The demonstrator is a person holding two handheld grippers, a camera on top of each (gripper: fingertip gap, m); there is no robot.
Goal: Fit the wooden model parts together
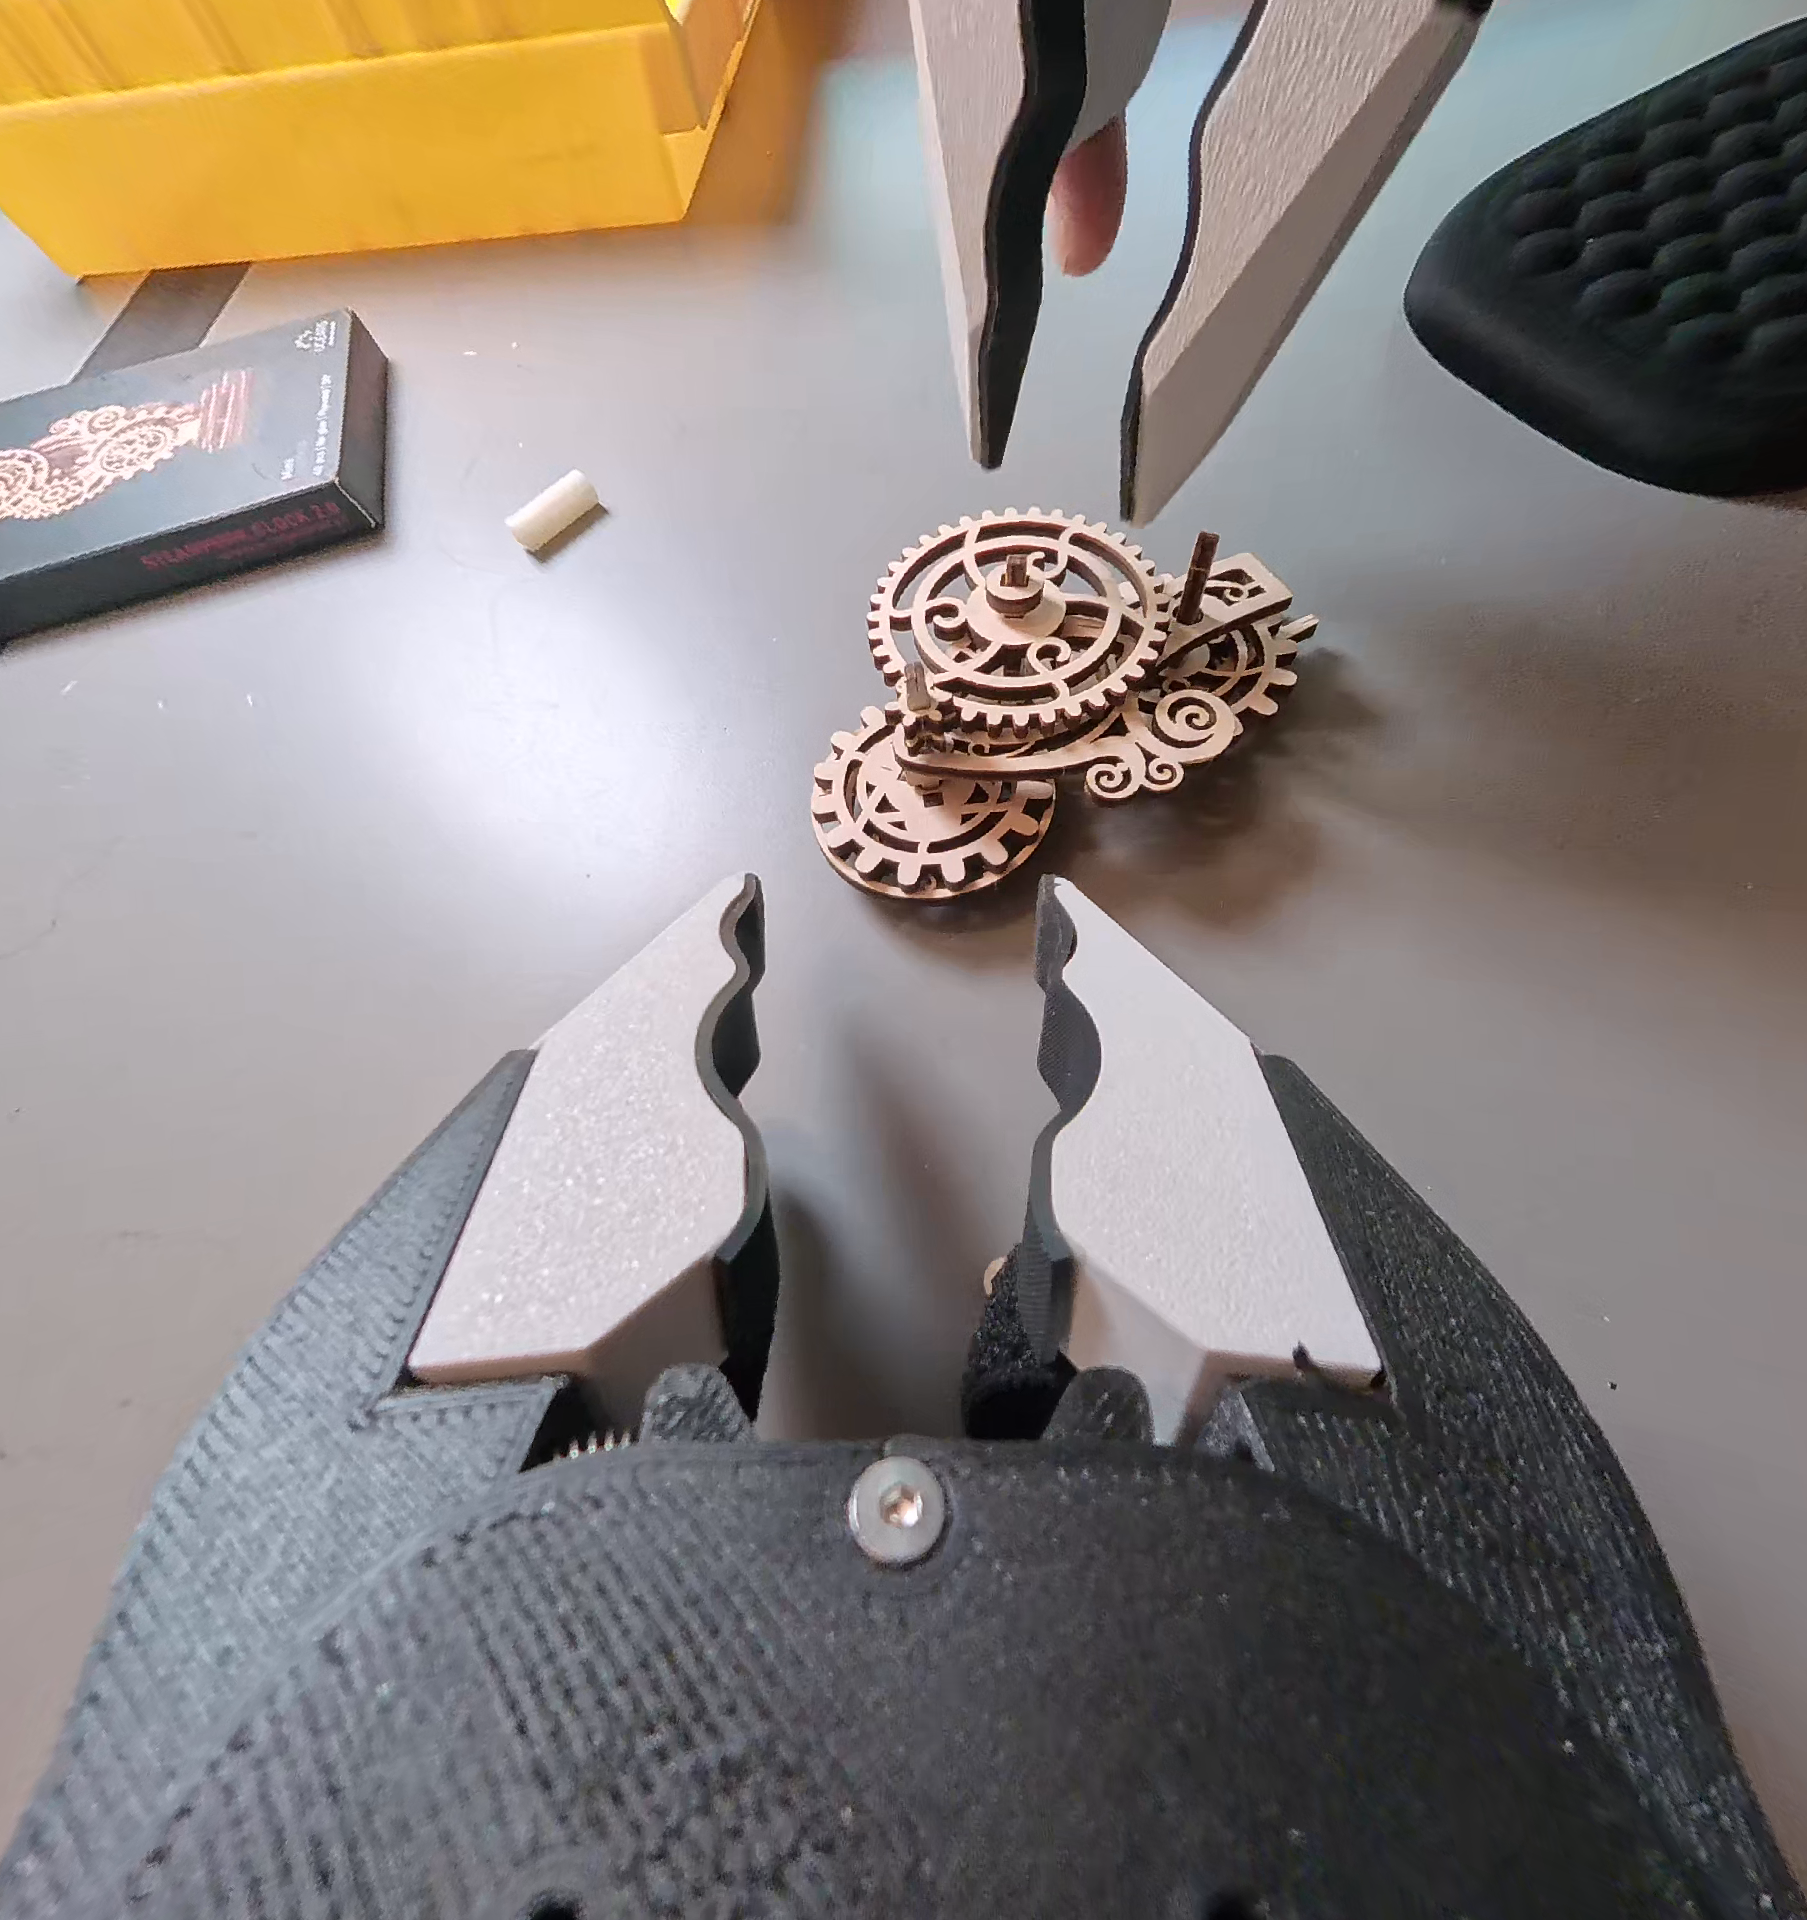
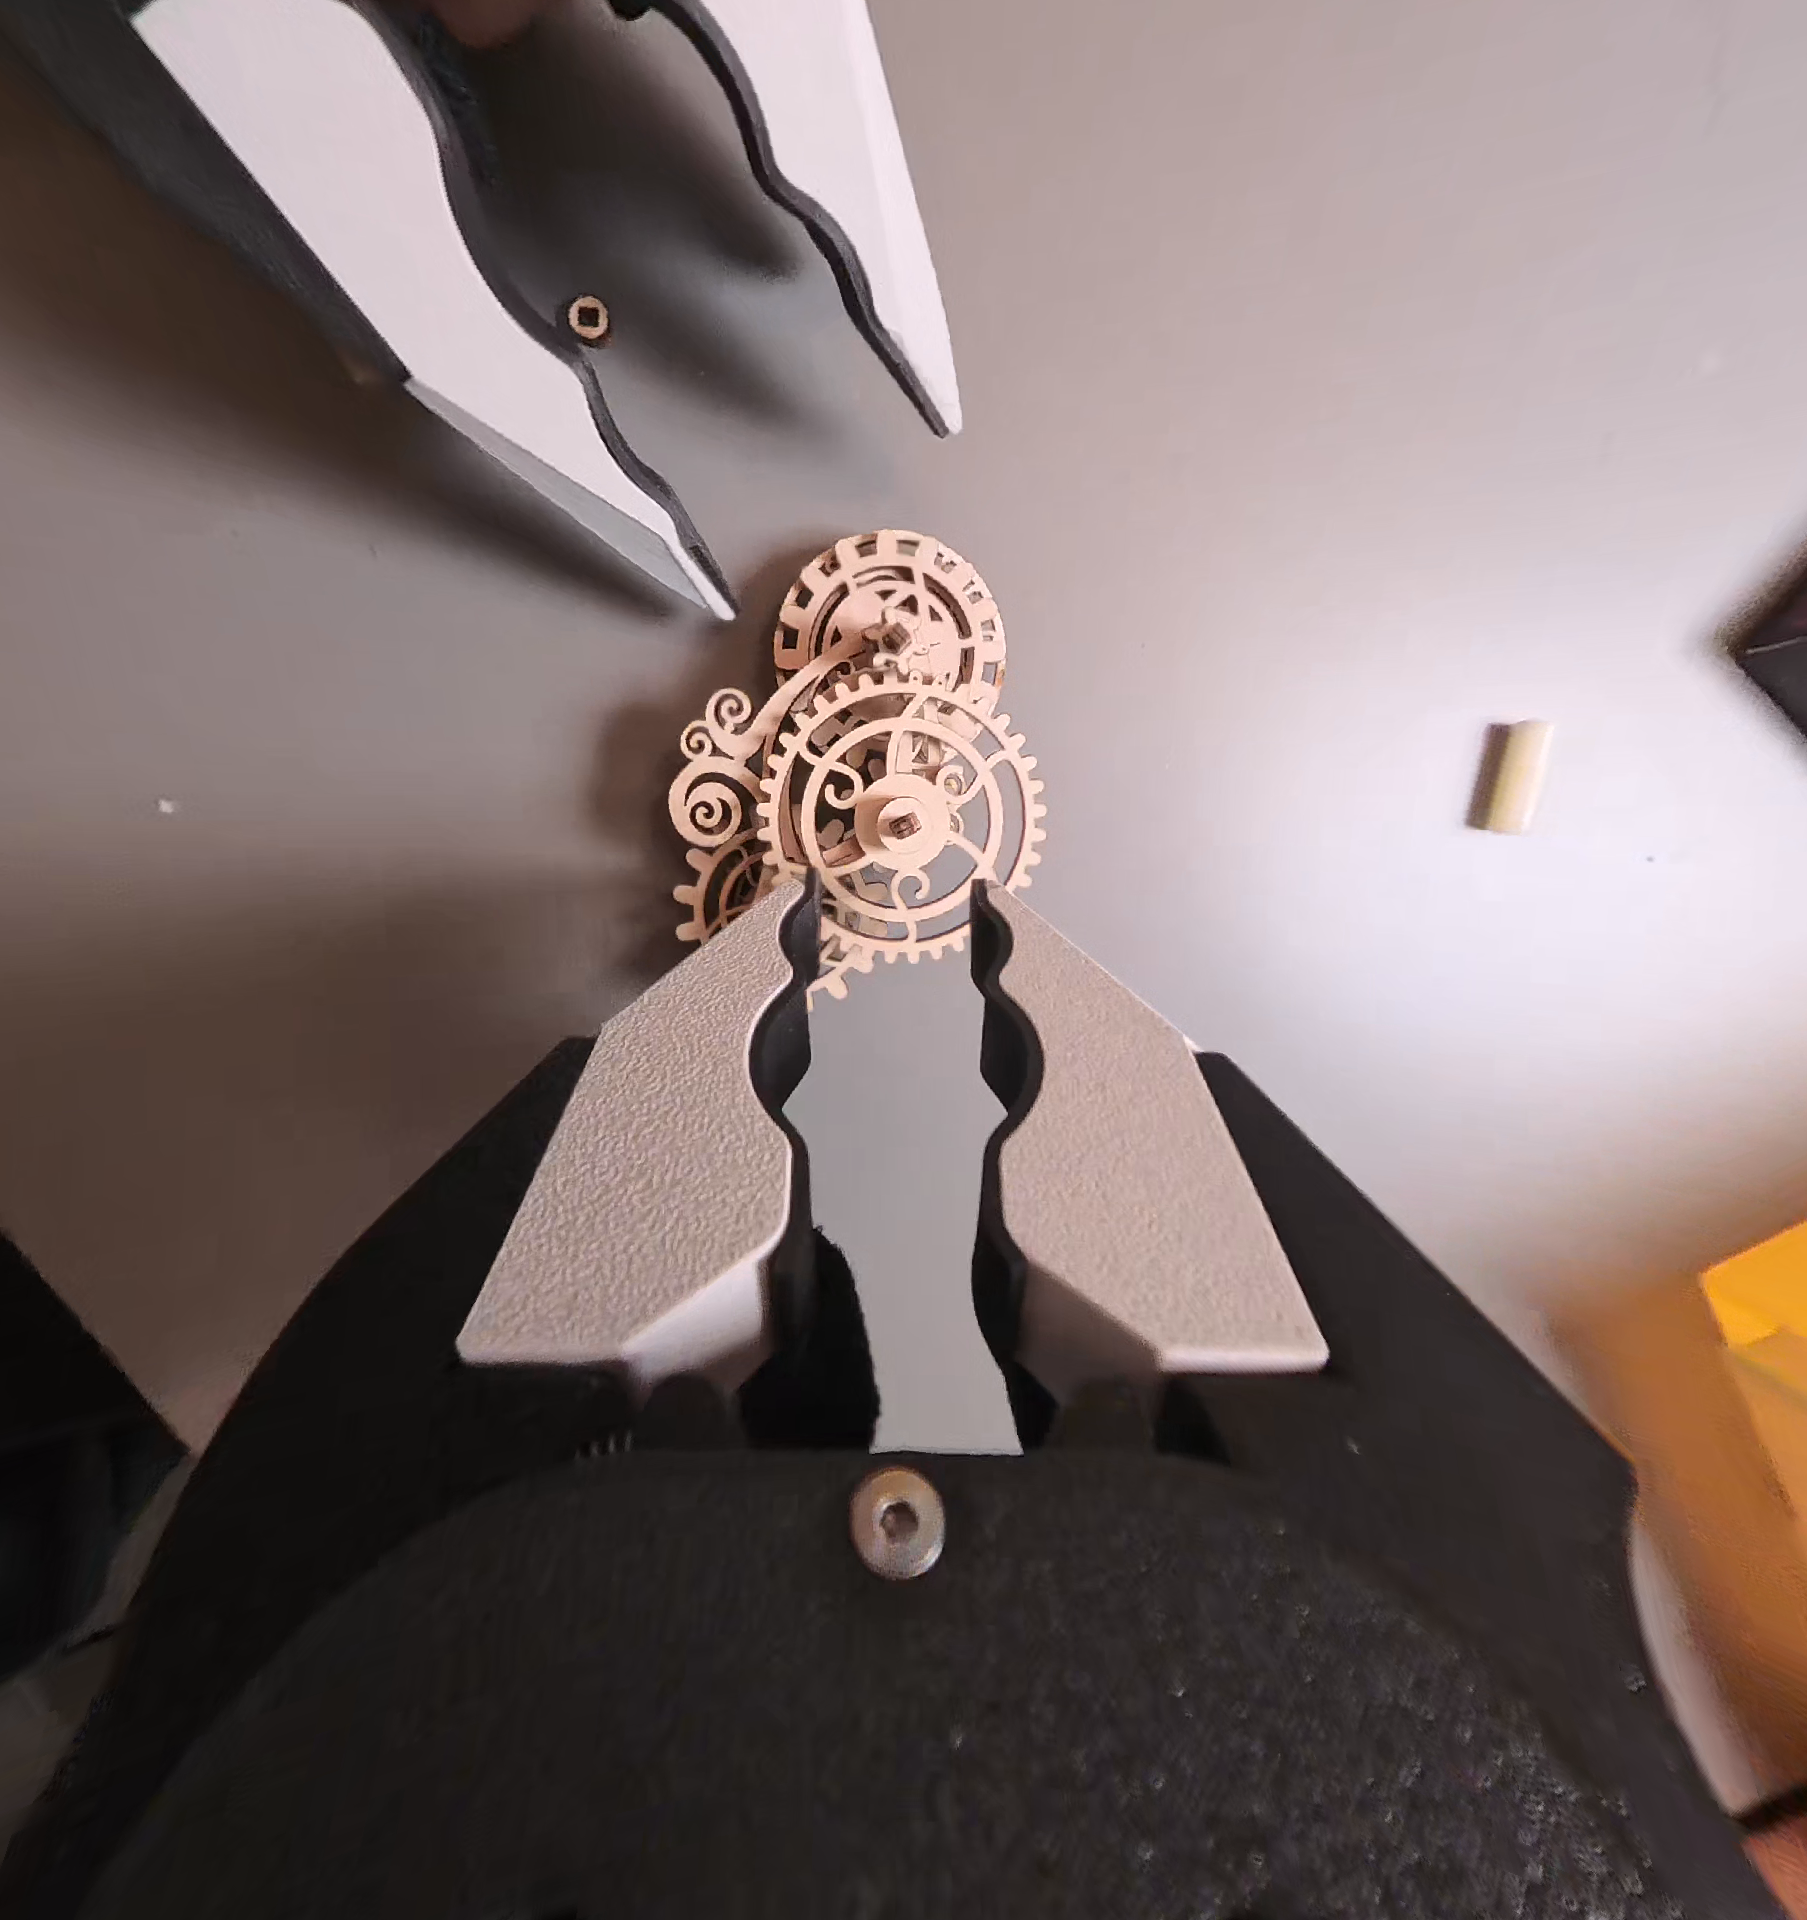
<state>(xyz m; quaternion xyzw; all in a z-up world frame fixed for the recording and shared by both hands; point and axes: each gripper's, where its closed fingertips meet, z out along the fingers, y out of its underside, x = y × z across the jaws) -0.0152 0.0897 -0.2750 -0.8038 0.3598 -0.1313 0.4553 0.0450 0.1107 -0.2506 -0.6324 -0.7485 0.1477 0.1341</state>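
While the wooden gear model [image 1: 1055, 707] lies flat on the grey counter [image 1: 359, 883], both grippers' jaws are open and hold nothing, left gripper [image 1: 899, 904] near its edge, right gripper [image 1: 1060, 488] above.

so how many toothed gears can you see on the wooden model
3 at least: the big top gear on the centre axle, a smaller wheel at the end nearest the left gripper, and one half hidden beneath the scrolled frame. Others may lie underneath.
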